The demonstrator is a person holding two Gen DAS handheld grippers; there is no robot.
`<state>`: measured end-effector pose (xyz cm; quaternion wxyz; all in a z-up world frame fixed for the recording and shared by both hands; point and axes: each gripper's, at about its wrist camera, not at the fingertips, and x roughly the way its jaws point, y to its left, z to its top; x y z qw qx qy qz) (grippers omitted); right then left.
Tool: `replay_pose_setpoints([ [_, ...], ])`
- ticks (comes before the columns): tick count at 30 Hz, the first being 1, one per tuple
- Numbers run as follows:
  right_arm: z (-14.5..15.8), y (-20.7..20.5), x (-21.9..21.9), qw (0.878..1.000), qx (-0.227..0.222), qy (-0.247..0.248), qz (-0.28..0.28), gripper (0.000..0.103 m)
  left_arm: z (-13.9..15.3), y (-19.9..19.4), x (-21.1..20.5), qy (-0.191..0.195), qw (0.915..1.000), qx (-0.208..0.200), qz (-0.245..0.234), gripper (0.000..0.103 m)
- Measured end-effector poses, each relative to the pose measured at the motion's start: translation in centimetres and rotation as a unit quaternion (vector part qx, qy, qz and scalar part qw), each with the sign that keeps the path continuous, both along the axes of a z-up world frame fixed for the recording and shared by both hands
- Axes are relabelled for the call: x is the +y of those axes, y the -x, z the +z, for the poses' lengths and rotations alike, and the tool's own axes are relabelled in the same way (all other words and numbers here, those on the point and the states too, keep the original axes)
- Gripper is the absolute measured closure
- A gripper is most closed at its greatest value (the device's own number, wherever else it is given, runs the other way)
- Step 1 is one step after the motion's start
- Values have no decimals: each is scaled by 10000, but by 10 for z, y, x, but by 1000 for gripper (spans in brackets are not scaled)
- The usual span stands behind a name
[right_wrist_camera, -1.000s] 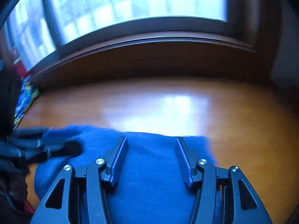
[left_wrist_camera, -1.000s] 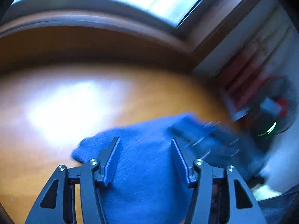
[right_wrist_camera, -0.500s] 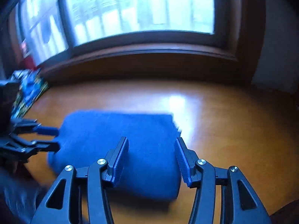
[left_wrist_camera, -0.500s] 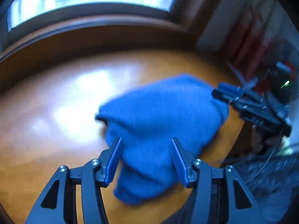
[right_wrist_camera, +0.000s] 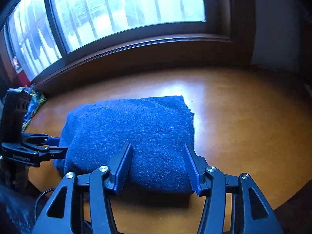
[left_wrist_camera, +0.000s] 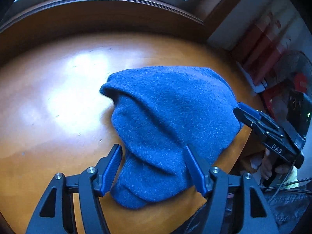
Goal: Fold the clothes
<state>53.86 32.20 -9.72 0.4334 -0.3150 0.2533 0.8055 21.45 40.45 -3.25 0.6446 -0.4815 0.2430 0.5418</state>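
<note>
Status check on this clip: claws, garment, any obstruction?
Left claw open, right claw open, both over cloth. Folded blue knit garment lying on round wooden table, released. Nothing in the way.

Fuzzy cloth on glossy wood, framed by matt plastic.

The blue garment [right_wrist_camera: 128, 128] was seen as a soft, napped knit cloth with a matt, slightly rough surface. The counter [left_wrist_camera: 58, 101] was shown as smooth, varnished wood, glossy with window glare and lightly scratched. The left tool [left_wrist_camera: 154, 167] and right tool [right_wrist_camera: 158, 167] were made of matt black plastic with ribbed blue pads [right_wrist_camera: 122, 167] and shiny metal screws.
</note>
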Motion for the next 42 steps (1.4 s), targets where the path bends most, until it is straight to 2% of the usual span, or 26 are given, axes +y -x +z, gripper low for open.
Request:
replay_pose_setpoints([
  [4, -3, -12, 5, 9997, 21, -22, -245, 50, 5, -6, 15, -30, 9999, 106, -120, 40],
  [9, 0, -34, 32, 9995, -17, 15, -312, 49, 9, -27, 39, -48, 9997, 208, -151, 40],
  [14, 0, -68, 64, 9994, 5, 57, -345, 48, 9, -56, 69, -76, 9996, 254, -38, 40],
  [18, 2, -104, 92, 9994, 83, 143, -316, 39, 11, -83, 91, -145, 9988, 449, 120, 40],
  [22, 1, -134, 116, 9989, 266, 280, -263, 39, 8, -118, 108, -173, 9980, 535, 282, 39],
  [29, 4, -151, 144, 9988, 176, 248, -377, 39, 6, -133, 132, -155, 9977, 372, 551, 39],
  [32, 3, -158, 155, 9985, 167, 212, -483, 39, 3, -145, 150, -181, 9982, 316, 469, 37],
  [37, 8, -159, 160, 9977, -154, 39, -662, 39, -2, -142, 165, -207, 9991, 24, 364, 35],
  [42, 10, -163, 173, 9951, -455, -255, -842, 39, -6, -162, 194, -287, 9991, -193, 225, 34],
])
